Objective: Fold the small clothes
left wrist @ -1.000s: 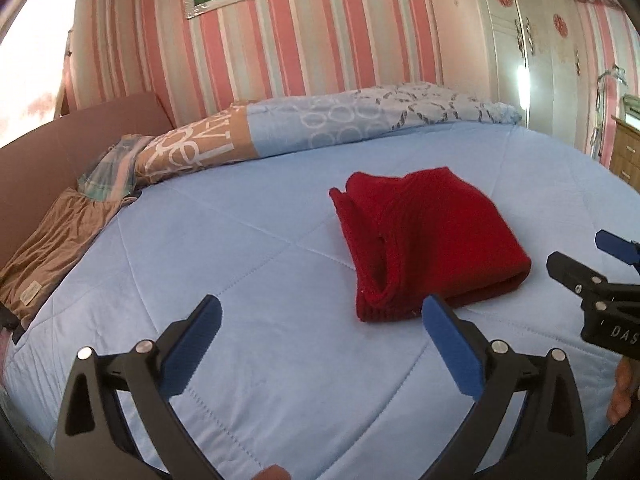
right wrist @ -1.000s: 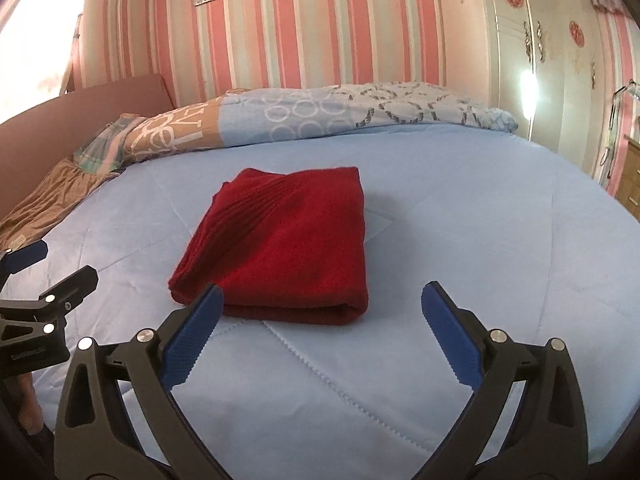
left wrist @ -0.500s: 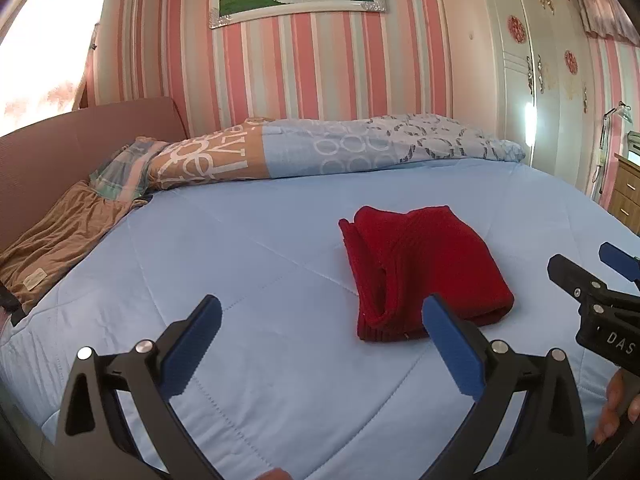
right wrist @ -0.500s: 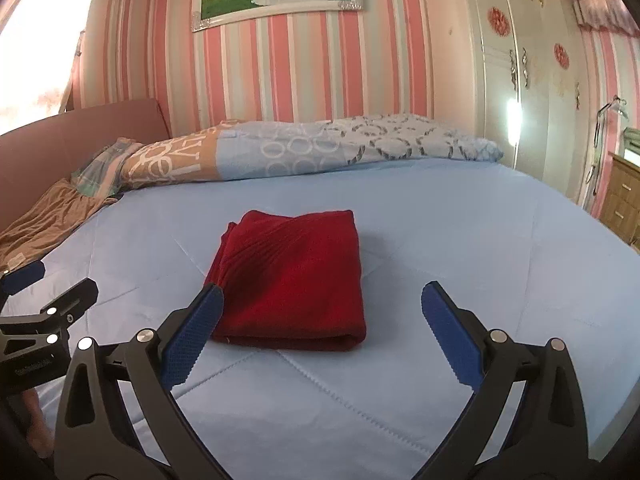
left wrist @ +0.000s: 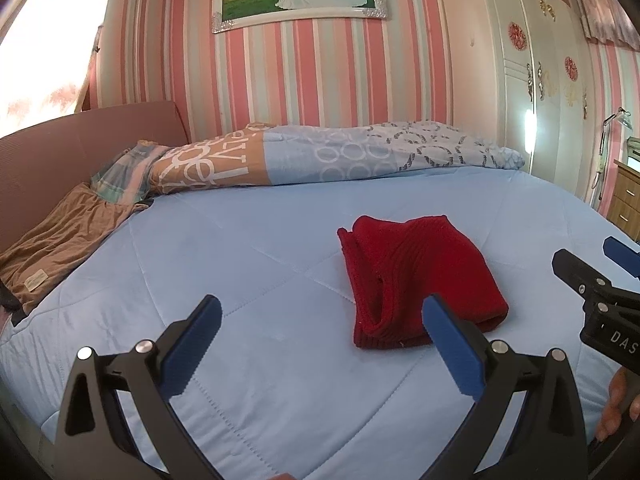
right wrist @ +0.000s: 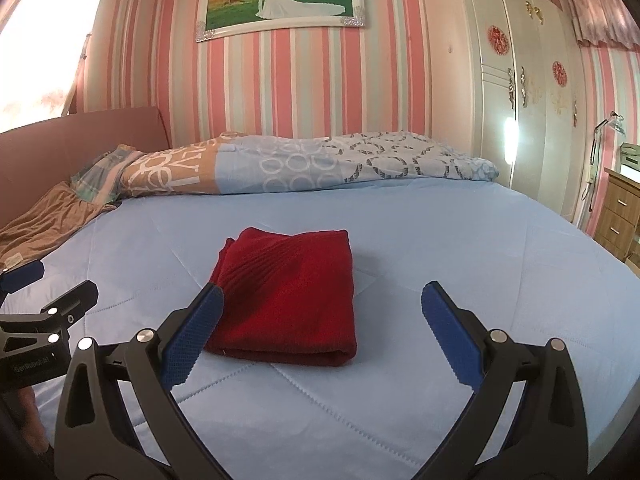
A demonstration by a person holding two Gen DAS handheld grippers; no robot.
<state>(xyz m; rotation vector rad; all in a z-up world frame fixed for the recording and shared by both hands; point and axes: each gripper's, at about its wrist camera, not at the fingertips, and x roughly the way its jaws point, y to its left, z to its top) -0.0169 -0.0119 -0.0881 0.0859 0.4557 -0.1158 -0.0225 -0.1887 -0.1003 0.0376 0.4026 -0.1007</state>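
Observation:
A small red knitted garment (left wrist: 420, 272) (right wrist: 288, 296) lies folded into a thick rectangle on the light blue bedspread (left wrist: 248, 264) (right wrist: 460, 248). My left gripper (left wrist: 320, 320) is open and empty, held above the bed on the near left of the garment, not touching it. My right gripper (right wrist: 320, 308) is open too, with nothing between its fingers, hovering just in front of the garment. Each gripper shows at the edge of the other's view: the right gripper (left wrist: 592, 276) at the right edge, the left gripper (right wrist: 36, 288) at the left edge.
A rolled patterned quilt (left wrist: 340, 156) lies along the head of the bed. Brown cloth (left wrist: 60, 236) and a plaid pillow (left wrist: 120, 176) sit at the left by the headboard (left wrist: 80, 140). A white wardrobe (right wrist: 520, 100) and wooden drawers (right wrist: 620, 216) stand right.
Both grippers have pulled back and tilted up from the folded garment, so it looks smaller and more wall shows. The garment lies unchanged; both grippers stay open.

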